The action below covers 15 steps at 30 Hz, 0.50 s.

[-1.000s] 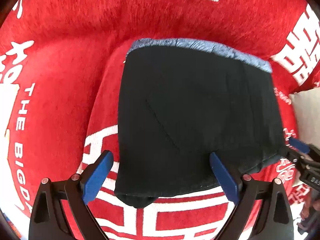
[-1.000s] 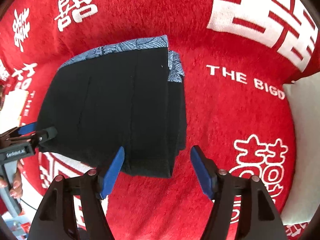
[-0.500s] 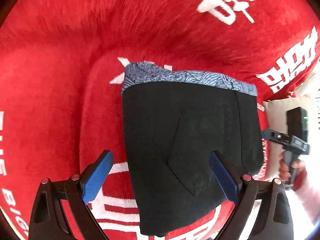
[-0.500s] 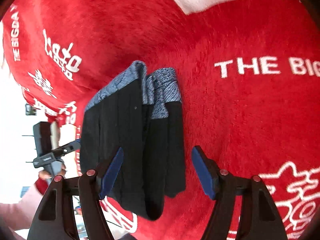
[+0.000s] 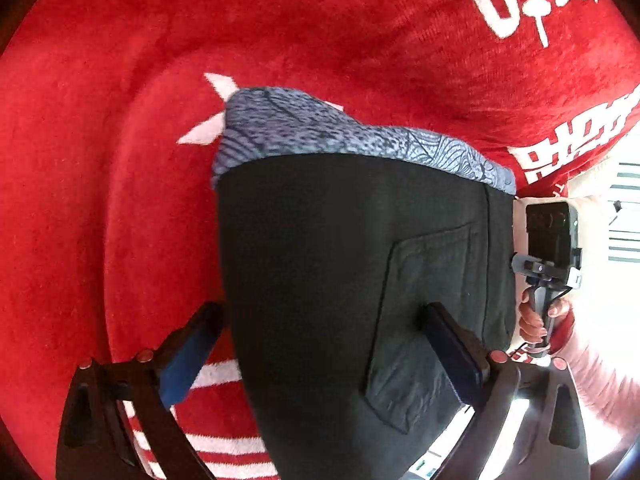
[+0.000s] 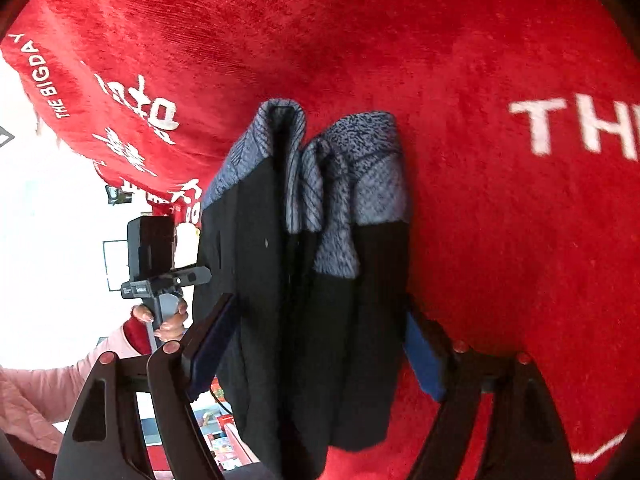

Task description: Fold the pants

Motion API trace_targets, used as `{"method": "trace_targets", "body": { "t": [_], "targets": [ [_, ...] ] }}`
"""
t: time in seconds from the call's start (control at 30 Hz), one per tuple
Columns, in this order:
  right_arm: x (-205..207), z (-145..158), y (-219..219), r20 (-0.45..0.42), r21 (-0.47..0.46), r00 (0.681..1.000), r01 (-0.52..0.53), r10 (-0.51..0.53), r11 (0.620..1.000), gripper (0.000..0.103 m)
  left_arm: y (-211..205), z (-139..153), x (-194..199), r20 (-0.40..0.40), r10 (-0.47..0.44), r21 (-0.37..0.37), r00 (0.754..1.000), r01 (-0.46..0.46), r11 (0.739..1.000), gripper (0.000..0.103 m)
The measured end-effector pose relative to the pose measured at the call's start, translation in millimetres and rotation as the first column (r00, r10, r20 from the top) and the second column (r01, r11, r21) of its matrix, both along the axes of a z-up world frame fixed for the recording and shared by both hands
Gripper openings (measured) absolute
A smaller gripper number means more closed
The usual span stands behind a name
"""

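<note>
Both my grippers have come down and tipped toward the folded black pants (image 5: 320, 280). A second ago the bundle lay ahead of my left gripper (image 5: 320, 344); now it fills the gap between its fingers. My right gripper (image 6: 316, 344) has just been opening, its jaws straddling the pants' stacked edge, pads apart from the cloth.

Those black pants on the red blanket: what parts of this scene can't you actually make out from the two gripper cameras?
- Left wrist view: the near end of the pants runs off the bottom edge.
- Right wrist view: the lowest fold of the pants is lost in dark shadow.
- Left gripper: whether its pads press the cloth between them cannot be told.
- Right gripper: the same.
- Past the blanket edge, glare whites out the room.
</note>
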State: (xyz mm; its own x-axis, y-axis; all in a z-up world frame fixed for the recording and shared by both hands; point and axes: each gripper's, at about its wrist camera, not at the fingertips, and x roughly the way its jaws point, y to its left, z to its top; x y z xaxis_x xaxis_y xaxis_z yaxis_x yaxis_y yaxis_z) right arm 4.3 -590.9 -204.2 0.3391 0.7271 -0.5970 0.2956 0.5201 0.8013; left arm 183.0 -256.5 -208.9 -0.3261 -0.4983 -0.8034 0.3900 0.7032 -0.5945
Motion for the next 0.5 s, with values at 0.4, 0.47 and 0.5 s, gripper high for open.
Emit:
{"method": "trace_targets", "body": {
  "t": [0.4, 0.47, 0.5],
  "targets": [
    [-7.3, 23.5, 6.0, -0.03, -0.004, 0.995, 0.095, -0.095, 0.995, 0.038, -7.3, 49.6, -17.5, 0.129, 0.019, -0.027, 0.991, -0.016, 1.0, 0.057],
    [-11.7, 30.0, 5.5, -0.021, 0.01, 0.995, 0.101, -0.101, 0.995, 0.038, -1.2, 60.6, -18.5, 0.135, 0.019, -0.042, 0.991, -0.013, 0.999, 0.057],
    [-13.3, 32.8, 6.5, -0.019, 0.015, 0.995, 0.1, -0.1, 0.995, 0.038, -2.4, 65.7, -21.3, 0.141, 0.014, -0.045, 0.99, -0.007, 0.999, 0.057]
  ]
}}
